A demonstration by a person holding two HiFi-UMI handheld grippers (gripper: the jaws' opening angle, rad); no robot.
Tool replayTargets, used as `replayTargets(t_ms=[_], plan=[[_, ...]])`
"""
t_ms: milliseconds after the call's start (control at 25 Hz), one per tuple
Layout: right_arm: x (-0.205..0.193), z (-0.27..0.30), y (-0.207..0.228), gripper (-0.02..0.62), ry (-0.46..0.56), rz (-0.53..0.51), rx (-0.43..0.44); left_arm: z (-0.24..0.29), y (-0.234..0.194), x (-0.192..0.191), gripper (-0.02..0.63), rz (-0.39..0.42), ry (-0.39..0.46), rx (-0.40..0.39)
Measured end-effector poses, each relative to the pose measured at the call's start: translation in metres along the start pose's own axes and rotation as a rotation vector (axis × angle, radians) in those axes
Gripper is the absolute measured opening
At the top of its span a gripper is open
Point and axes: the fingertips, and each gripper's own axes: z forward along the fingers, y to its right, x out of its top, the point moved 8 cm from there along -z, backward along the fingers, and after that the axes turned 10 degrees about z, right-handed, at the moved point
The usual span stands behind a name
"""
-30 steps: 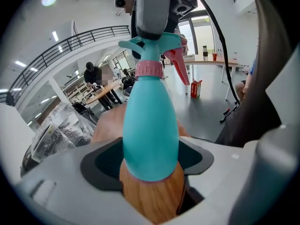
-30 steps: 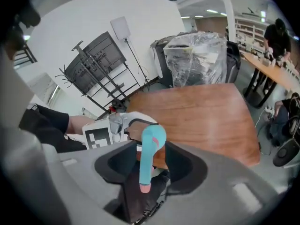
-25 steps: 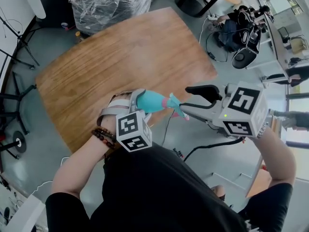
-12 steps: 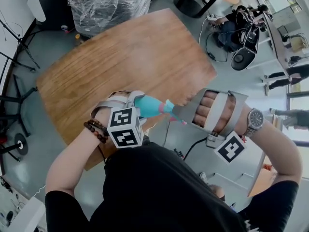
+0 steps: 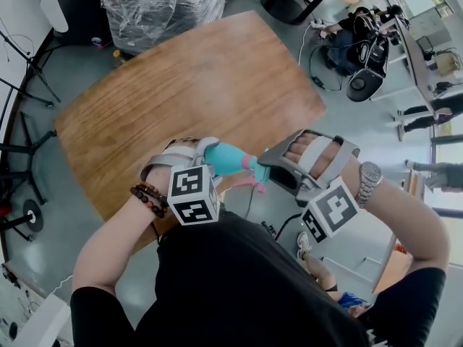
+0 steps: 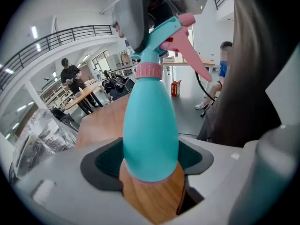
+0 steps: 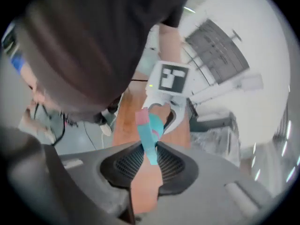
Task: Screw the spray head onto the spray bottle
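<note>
My left gripper (image 5: pixel 206 154) is shut on the base of a teal spray bottle (image 5: pixel 226 157), which lies nearly level over the table's near edge. In the left gripper view the bottle (image 6: pixel 150 125) rises from between the pads to a pink collar (image 6: pixel 148 71) and a teal spray head (image 6: pixel 171 29) with a pink trigger. My right gripper (image 5: pixel 269 166) comes at the head from the right. In the right gripper view its jaws have just been closing, and the pads nip the spray head (image 7: pixel 151 137). The left gripper's marker cube (image 7: pixel 171 78) shows behind.
A brown wooden table (image 5: pixel 188 85) lies ahead. A plastic-wrapped stack (image 5: pixel 163 6) stands beyond it, bags and chairs (image 5: pixel 362 49) at the far right, stand legs (image 5: pixel 22 150) at the left. People (image 6: pixel 70 76) stand in the background of the left gripper view.
My right gripper has rolled over, so its marker cube now sits below the hand, and it has drawn in and closed on the spray head. The left gripper and bottle barely moved.
</note>
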Motion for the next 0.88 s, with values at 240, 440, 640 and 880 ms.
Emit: replayTargets(t_ms=[240,440,640,880], plan=[[-0.03,0.016,0.03,0.078,0.044,1.123,0.222,0.004,-0.004,-0.004,0.374,-0.035,-0.045,0.118],[-0.049,0.023,0.035,0.08,0.099,1.613,0.291,0.01,-0.005,-0.006,0.374,-0.083,-0.06,0.182],[-0.053,0.02,0.039,0.129,0.139,1.566,0.22,0.019,-0.007,-0.008,0.376,-0.152,-0.006,0.196],[-0.063,0.017,0.046,0.144,0.213,1.541,0.092,0.04,-0.018,-0.036,0.377,-0.311,0.132,0.224]])
